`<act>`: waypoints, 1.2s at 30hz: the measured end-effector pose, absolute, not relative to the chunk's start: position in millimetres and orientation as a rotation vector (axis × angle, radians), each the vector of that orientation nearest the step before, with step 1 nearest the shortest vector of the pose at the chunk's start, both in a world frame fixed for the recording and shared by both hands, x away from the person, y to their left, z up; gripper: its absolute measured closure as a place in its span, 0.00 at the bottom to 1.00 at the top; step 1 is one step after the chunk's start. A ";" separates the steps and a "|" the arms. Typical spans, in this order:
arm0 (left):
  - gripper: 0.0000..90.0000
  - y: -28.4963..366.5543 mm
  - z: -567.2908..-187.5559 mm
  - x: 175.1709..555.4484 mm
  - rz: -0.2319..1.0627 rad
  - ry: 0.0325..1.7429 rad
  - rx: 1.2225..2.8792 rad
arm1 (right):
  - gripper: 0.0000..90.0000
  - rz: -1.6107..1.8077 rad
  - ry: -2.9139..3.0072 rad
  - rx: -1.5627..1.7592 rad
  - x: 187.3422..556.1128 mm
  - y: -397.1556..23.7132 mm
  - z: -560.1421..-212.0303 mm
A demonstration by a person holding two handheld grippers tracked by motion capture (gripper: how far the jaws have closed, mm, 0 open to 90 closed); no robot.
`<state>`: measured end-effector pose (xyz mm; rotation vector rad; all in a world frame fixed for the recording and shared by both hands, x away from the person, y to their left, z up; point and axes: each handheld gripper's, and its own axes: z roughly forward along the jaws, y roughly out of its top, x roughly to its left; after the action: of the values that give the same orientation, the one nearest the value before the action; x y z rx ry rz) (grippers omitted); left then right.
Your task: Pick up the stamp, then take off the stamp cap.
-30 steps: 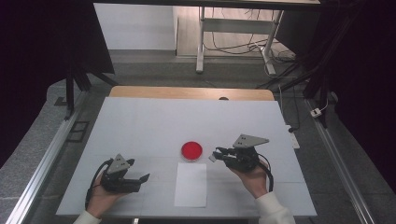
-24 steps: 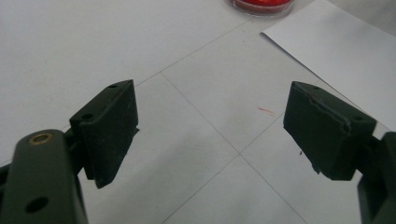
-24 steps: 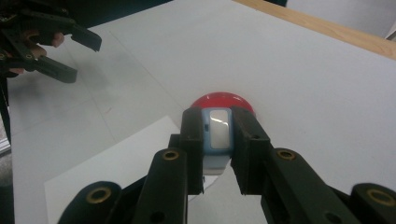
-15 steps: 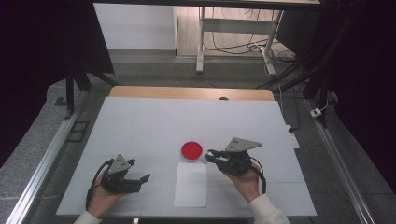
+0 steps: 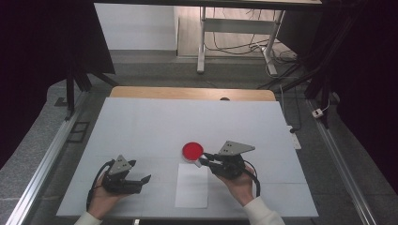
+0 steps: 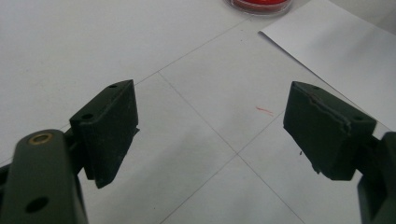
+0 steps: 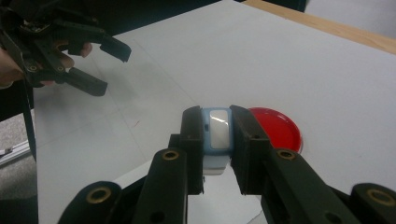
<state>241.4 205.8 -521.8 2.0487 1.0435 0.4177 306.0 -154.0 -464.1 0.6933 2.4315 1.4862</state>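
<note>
**Pale-blue plastic stamp pinched over the ink pad**

Pale-blue plastic, small and boxy, is what the right hand-held gripper (image 7: 217,140) has between its black pads: it looks like a little self-contained stamp (image 7: 217,134) with a shiny whitish label on its back. The jaws are pressed in on its two flat sides, and in the high view the right hand-held gripper (image 5: 206,161) carries it low over the counter (image 5: 155,122), at the top corner of the white paper sheet (image 5: 191,186) and just beside the red ink pad (image 5: 193,150).

I would judge the stamp light and stiff, a hard shell that will not give under the pads. Smooth plastic can slide or twist, so the flat sides, gripped square as now, seem the right place to hold. Its bottom face is hidden from me.

Nearer the person's left, the left hand-held gripper (image 5: 138,180) rests on the counter, jaws spread wide with nothing between them.

Farther off, the round ink pad sits in a clear rim, shallow and probably easy to nudge. Beyond it the counter ends in a wooden edge (image 5: 192,93).
</note>
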 end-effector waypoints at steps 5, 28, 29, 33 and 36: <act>0.20 205.9 -522.1 241.1 0.420 1.046 2.051 | 0.83 1.496 2.417 0.701 306.1 -155.4 -463.5; 0.21 196.8 -514.5 239.7 0.426 1.002 2.032 | 0.83 1.503 2.388 0.719 305.4 -154.3 -463.7; 0.21 196.0 -513.7 239.8 0.424 0.999 2.032 | 0.83 1.505 2.386 0.719 305.2 -154.2 -463.5; 0.21 191.8 -510.5 240.0 0.424 0.985 2.026 | 0.83 1.510 2.378 0.723 304.2 -153.5 -462.3; 0.21 189.5 -509.2 240.3 0.422 0.975 2.028 | 0.83 1.514 2.377 0.719 303.8 -152.5 -462.1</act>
<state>240.3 189.5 -509.2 2.0281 0.9747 0.4221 303.8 -152.5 -462.1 0.7191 2.3766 1.5142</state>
